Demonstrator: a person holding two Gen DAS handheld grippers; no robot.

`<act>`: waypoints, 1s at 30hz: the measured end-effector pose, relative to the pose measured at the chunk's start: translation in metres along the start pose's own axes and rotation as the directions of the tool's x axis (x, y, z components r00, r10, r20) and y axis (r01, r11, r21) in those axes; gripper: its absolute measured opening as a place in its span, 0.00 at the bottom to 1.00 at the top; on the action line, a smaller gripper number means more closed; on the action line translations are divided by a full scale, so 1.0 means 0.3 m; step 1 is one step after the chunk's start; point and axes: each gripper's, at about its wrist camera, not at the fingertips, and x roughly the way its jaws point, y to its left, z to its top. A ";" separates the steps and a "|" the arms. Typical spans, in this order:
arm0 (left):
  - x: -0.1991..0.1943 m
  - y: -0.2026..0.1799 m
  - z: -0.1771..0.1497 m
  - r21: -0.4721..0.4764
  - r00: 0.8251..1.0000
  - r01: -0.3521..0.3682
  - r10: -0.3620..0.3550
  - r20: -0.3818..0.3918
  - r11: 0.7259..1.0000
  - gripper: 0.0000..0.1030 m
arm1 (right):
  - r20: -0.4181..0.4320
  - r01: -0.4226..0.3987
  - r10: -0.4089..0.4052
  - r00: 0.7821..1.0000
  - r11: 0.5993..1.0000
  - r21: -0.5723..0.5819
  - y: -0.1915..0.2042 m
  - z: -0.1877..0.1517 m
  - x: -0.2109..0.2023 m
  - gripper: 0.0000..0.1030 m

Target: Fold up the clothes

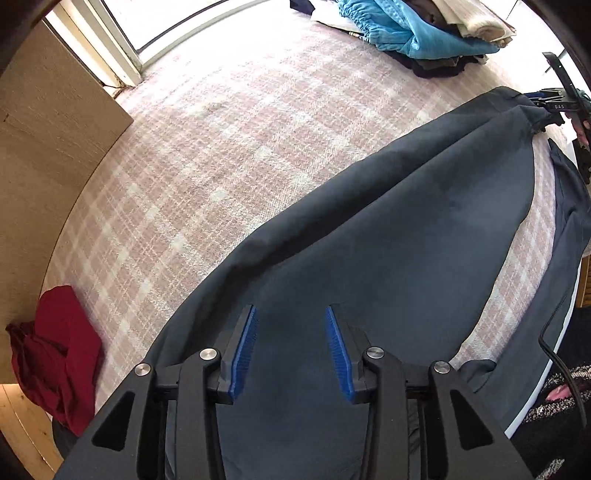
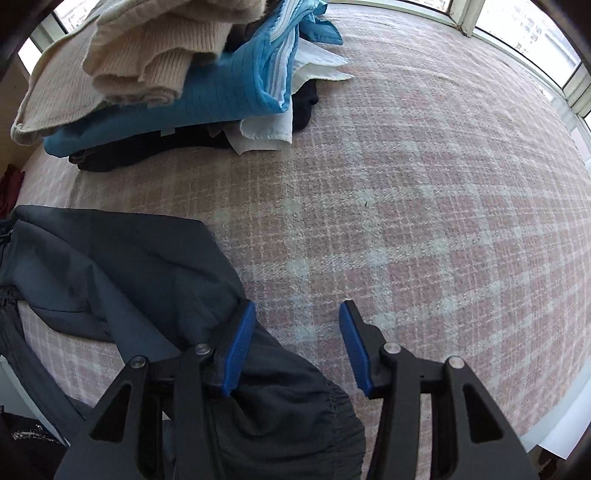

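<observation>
Plaid bedspread (image 2: pixel 424 192); bright windows (image 2: pixel 524 29); possibly headboard (image 1: pixel 44 155).

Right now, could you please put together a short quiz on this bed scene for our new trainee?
1. True or false: the left claw is clamped on the dark trousers.
2. What lies on top of the pile of clothes: A) cream sweater, B) red garment, C) trousers?
3. Which part of the trousers lies under the right claw?

Key
1. False: both claws are open, the left one over the cloth.
2. A, the cream sweater; the red garment lies apart at the edge of the blanket.
3. The gathered elastic end.
</observation>
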 end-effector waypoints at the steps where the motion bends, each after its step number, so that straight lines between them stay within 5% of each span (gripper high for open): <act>1: 0.007 0.009 0.008 0.003 1.000 -0.005 0.005 0.000 1.000 0.36 | 0.001 -0.012 0.012 1.000 1.000 0.000 0.007 -0.008 -0.005 0.46; 8: -0.021 0.090 0.062 0.006 0.997 -0.031 0.031 0.068 0.999 0.36 | 0.008 -0.021 0.022 1.000 0.999 -0.038 0.079 -0.037 -0.018 0.46; 14: 0.076 0.101 0.060 0.055 0.999 -0.045 0.046 -0.016 0.997 0.35 | 0.012 -0.031 0.031 0.999 0.998 -0.050 0.111 -0.049 -0.010 0.45; 16: 0.078 0.117 0.051 0.015 1.000 -0.020 0.020 0.000 1.000 0.30 | 0.030 -0.029 0.031 0.999 0.998 -0.053 0.117 -0.059 -0.013 0.37; 17: 0.076 0.126 0.043 -0.001 1.000 -0.006 0.006 0.009 1.000 0.22 | 0.036 -0.036 0.038 0.999 0.998 -0.055 0.120 -0.065 -0.016 0.24; 20: 0.066 0.135 0.022 -0.007 1.000 0.008 -0.008 0.014 1.000 0.06 | 0.028 -0.073 0.075 0.997 0.994 -0.076 0.141 -0.090 -0.030 0.08; 30: 0.033 0.125 -0.046 -0.010 0.999 0.028 -0.027 0.037 1.000 0.04 | 0.229 -0.008 0.009 0.973 1.000 -0.005 0.062 -0.051 -0.282 0.03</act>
